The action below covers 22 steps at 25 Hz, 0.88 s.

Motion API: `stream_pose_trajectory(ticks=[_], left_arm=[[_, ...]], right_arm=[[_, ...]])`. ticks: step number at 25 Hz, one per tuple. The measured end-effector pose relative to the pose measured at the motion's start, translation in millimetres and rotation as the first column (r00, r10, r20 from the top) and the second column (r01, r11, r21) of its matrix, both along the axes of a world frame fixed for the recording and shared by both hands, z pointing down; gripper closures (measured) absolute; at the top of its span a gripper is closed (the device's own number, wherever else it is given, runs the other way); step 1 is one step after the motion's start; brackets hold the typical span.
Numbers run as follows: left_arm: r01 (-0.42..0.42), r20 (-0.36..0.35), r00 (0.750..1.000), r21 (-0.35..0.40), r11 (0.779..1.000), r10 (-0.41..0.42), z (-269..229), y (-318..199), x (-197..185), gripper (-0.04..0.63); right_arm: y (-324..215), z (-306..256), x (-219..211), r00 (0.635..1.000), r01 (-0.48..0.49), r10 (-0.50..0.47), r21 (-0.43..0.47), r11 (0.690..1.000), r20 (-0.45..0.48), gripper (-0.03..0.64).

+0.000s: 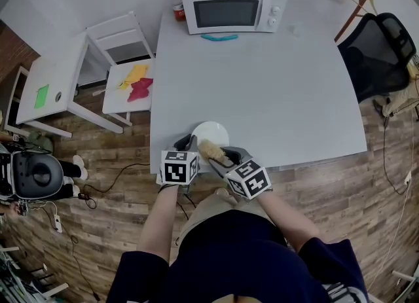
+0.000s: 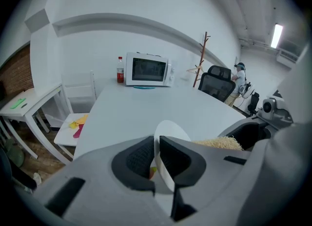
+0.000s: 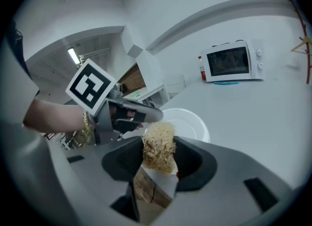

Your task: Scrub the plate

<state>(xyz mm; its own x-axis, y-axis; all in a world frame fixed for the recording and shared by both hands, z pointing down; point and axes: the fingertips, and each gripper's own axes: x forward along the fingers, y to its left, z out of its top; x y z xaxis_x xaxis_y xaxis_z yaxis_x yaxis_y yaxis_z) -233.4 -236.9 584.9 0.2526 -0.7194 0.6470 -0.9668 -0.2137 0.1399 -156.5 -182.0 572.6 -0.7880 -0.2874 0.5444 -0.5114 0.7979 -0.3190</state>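
The left tool (image 2: 155, 157) is clenched on the round white plate's (image 1: 213, 131) near rim, and the plate's face lies just ahead of the tan fibrous scrubber (image 3: 158, 146) grasped in the right tool (image 3: 157, 166).

Even, bright indoor light fell from ceiling strip lamps (image 2: 276, 35). Both gripper views bent strongly, with dark vignetted corners. Shadows stayed soft.

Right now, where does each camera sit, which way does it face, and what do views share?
Head view: on the person's head, facing steeply down at the table; forearms, torso, left gripper, right gripper show.
Left gripper view: on the left gripper, facing along its jaws, shut on the plate, toward the microwave.
Right gripper view: on the right gripper, facing over its held scrubber toward the left wrist.
Shared: all show plate and microwave.
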Motion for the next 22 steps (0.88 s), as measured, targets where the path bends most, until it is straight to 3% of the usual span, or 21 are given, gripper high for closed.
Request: stream_pose_trajectory(ticks=[5, 13, 19, 22], left_arm=[[-0.004, 0.003, 1.0, 0.001, 1.0, 0.004, 0.5, -0.9, -0.9, 0.554], [-0.013, -0.003, 1.0, -0.001, 1.0, 0.013, 4.7, -1.0, 0.5, 0.554], [-0.004, -0.018, 1.0, -0.006, 1.0, 0.004, 8.6, -5.0, 0.0, 0.554], [-0.011, -0.031, 0.999, -0.019, 1.0, 0.011, 15.0, -8.2, 7.1, 0.554]], right_arm=[[10.3, 14.4, 15.6, 0.998, 0.015, -0.015, -0.001, 1.0, -0.061, 0.434], [-15.3, 20.4, 43.6, 0.988, -0.086, 0.09, 0.041, 0.995, -0.125, 0.434], [-23.9, 17.1, 46.2, 0.983, -0.138, 0.143, 0.047, 0.989, -0.116, 0.434], [-24.7, 3.5, 52.8, 0.978, -0.201, 0.203, 0.051, 0.978, -0.052, 0.433]])
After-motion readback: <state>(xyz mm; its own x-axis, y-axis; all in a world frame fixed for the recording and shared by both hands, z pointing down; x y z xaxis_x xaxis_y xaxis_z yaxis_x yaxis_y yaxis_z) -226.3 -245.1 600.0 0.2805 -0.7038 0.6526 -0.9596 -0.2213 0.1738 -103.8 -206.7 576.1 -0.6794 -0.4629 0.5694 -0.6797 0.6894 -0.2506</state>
